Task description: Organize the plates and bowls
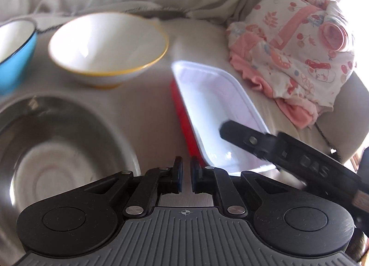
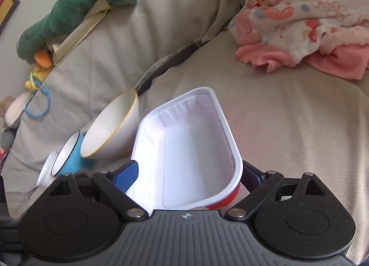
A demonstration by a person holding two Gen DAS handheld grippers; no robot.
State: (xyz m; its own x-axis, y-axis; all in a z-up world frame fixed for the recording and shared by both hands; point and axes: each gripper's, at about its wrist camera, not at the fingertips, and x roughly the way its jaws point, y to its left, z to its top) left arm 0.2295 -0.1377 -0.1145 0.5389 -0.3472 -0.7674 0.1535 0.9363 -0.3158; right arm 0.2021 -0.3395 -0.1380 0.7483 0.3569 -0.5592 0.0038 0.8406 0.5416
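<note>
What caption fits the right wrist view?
Right tool grips a red-and-white tray over the sofa.

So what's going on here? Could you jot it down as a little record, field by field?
surface: beige sofa cushion
right gripper: shut on the red-and-white tray, one finger inside, one outside
left gripper: nearly shut, holding nothing
bowls: yellow-rimmed white bowl, blue bowl, steel bowl
nearby: pink patterned cloth
</note>
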